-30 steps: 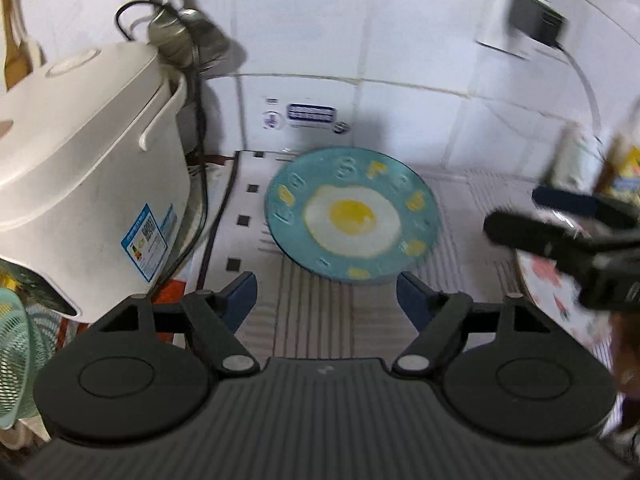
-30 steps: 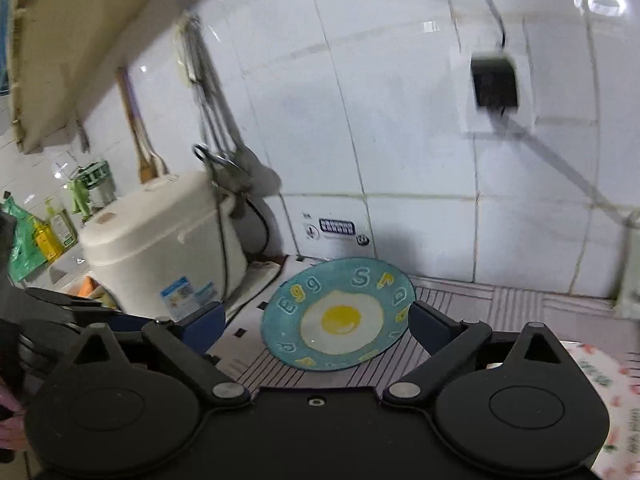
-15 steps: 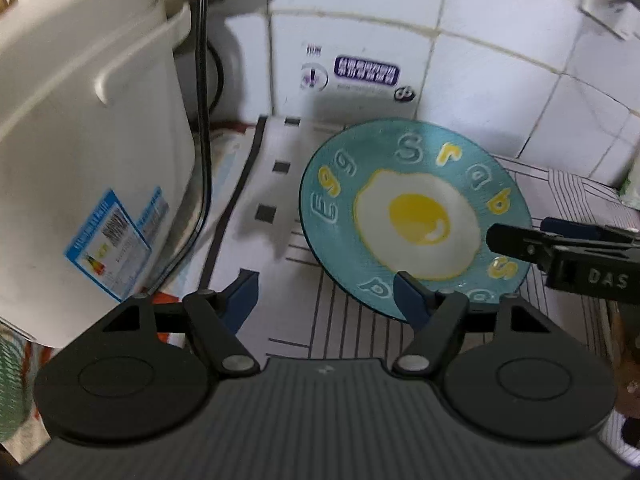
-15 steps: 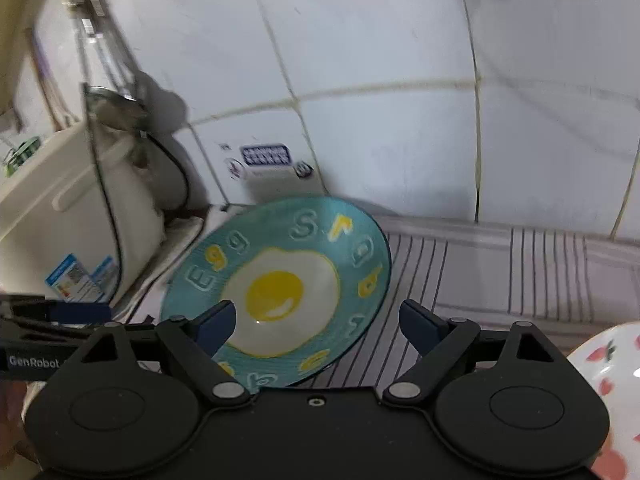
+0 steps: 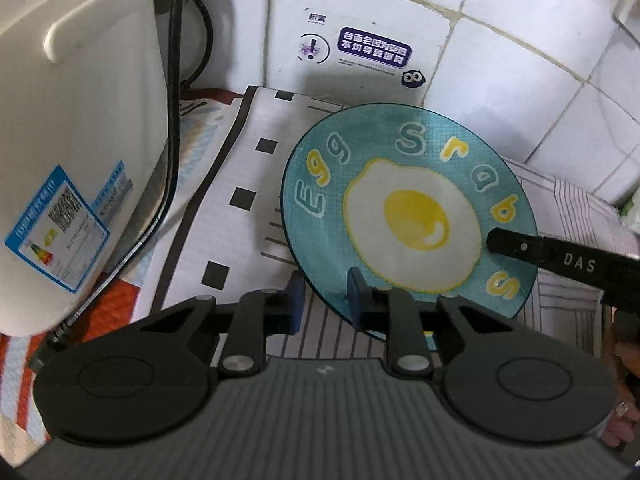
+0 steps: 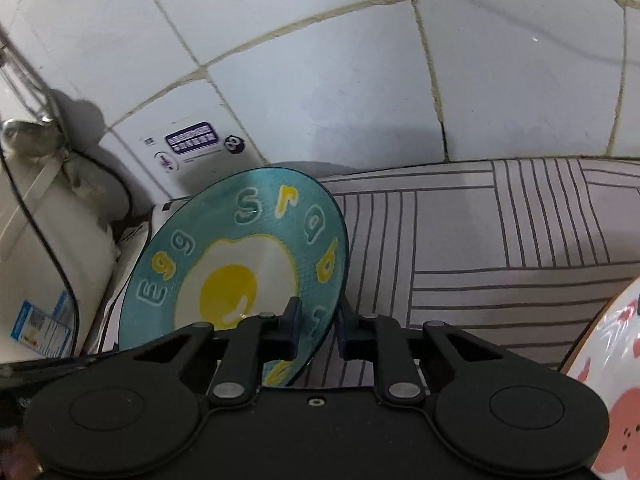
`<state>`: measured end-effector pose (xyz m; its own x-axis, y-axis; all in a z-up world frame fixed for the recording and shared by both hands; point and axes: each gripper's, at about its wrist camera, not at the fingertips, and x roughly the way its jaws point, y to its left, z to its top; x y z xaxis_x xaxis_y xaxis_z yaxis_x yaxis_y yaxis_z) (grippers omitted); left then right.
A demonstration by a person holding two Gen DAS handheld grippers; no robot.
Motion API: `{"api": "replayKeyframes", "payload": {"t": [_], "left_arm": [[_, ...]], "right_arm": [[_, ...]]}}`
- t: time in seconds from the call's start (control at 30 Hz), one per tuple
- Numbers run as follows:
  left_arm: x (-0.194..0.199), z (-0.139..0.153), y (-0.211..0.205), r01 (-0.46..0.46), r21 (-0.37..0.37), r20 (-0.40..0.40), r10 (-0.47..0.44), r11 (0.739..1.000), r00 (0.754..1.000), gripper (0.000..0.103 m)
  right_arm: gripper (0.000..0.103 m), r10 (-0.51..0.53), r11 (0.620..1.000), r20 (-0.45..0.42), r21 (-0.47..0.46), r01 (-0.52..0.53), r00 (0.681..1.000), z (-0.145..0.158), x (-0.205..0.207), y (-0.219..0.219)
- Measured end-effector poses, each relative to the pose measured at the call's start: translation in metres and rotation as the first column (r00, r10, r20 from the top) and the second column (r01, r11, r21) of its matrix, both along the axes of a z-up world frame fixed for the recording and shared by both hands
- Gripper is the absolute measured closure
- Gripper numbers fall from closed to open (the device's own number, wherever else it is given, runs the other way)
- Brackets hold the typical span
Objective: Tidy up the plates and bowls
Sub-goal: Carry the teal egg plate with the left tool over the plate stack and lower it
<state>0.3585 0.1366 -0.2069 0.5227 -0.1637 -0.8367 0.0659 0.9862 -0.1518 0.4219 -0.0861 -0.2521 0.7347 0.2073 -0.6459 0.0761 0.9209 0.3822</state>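
Right gripper (image 6: pixel 316 326) was clamped on the near right rim of the tilted teal egg plate (image 6: pixel 240 264). Striped mat (image 6: pixel 500 240) lay right; pink-patterned plate (image 6: pixel 612 392) at the near right edge.

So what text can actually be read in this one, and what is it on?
"Egg" and "Srabs": teal plate.
"DAS": finger of the right gripper.
Purple wall sticker: Chinese characters, too blurred to read.
Blue label on the white cooker: too small to read.
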Motion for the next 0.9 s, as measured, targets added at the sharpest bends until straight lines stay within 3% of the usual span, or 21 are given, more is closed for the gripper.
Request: {"api": "replayKeyframes", "payload": {"t": [0.1,0.2,0.43,0.6,0.9], "left_arm": [[0.001,-0.009,0.006,-0.06,-0.085,-0.014,0.059,0.995,0.998,0.081],[0.002,-0.012,0.006,-0.114,-0.119,-0.022,0.112,0.986,0.993,0.08],[0.001,0.0,0.002,-0.085,-0.066,-0.039,0.082,0.994,0.996,0.08],[-0.02,0.013,-0.006,-0.043,-0.013,0.005,0.044,0.999,0.999,0.079],[-0.07,0.052,-0.015,0.039,-0.018,0.057,-0.038,0.999,0.998,0.079]], "right_arm": [[0.083,-0.008,0.999,0.021,0.039,0.007,1.0,-0.004,0.0,-0.005],[0.083,-0.014,0.999,0.037,0.03,0.013,0.999,-0.004,0.0,-0.003],[0.084,0.043,0.999,0.042,-0.01,-0.042,0.998,0.003,-0.01,0.0],[0.083,0.082,0.996,0.026,-0.047,-0.081,0.996,0.011,-0.025,0.002],[0.081,0.109,0.994,0.065,-0.036,-0.107,0.992,0.033,-0.084,-0.005]]}}
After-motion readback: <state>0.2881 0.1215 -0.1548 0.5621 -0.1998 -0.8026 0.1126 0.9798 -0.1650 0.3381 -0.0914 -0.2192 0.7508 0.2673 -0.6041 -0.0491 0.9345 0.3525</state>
